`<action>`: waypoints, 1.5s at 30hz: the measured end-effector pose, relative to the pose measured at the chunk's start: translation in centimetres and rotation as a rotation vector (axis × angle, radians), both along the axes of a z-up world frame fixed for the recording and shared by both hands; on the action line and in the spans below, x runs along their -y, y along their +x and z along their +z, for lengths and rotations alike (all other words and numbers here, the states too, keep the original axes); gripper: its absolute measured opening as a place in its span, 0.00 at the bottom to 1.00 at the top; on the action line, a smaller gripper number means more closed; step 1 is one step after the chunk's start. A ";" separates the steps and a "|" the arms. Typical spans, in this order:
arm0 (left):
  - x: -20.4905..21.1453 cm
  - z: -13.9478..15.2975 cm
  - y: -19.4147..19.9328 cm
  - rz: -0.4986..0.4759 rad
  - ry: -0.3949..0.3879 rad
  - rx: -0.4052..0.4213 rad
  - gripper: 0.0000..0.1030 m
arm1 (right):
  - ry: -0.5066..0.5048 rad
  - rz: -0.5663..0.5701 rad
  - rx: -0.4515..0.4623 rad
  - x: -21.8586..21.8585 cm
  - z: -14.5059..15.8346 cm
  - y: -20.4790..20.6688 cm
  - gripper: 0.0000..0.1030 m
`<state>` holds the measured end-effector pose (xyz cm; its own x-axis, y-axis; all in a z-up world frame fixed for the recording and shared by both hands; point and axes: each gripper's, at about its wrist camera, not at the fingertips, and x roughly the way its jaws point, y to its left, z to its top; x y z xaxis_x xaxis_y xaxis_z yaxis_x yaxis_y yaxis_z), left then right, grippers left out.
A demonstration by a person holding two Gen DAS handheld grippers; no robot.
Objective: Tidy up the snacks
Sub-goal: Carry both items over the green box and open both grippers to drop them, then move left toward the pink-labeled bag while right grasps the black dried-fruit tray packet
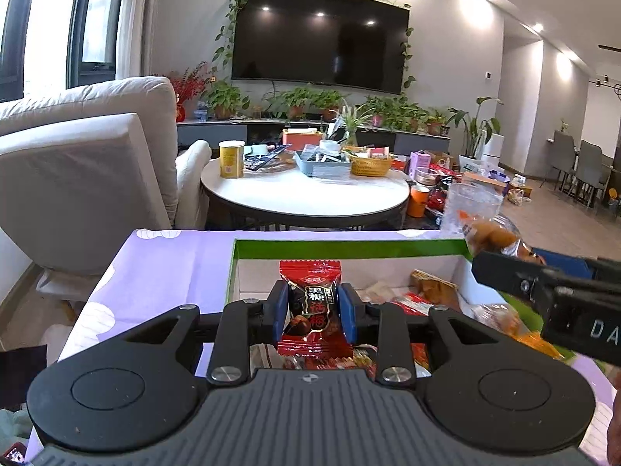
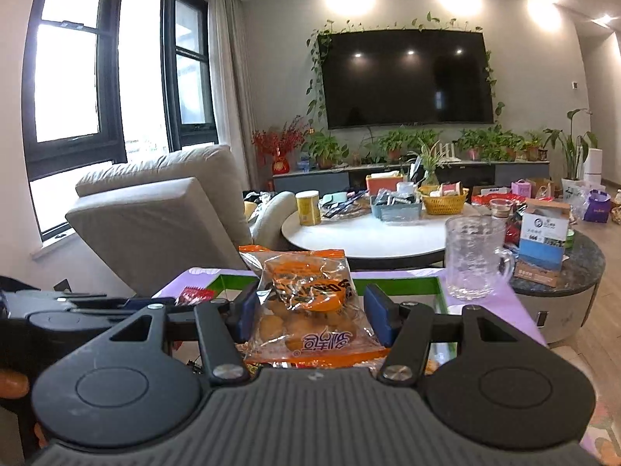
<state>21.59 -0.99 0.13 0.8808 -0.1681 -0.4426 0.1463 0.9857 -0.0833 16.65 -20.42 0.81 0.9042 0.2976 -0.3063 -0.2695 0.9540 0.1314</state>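
On the lilac-covered surface, a green-rimmed box near its far edge collects snacks. The right gripper clamps an orange bun packet; the left gripper's fingers pinch a red candy wrapper, apparently for sorting.

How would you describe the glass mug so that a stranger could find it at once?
Start at the purple tablecloth. The glass mug stands upright at its far right, beyond the green-rimmed box. It is the only clear, empty vessel there, with a textured wall and a handle on its right.
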 end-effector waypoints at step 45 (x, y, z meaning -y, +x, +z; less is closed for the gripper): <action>-0.4 -2.9 -9.8 -0.094 -0.001 -0.094 0.54 | -0.073 -0.253 -0.246 6.7 -5.9 -9.0 0.50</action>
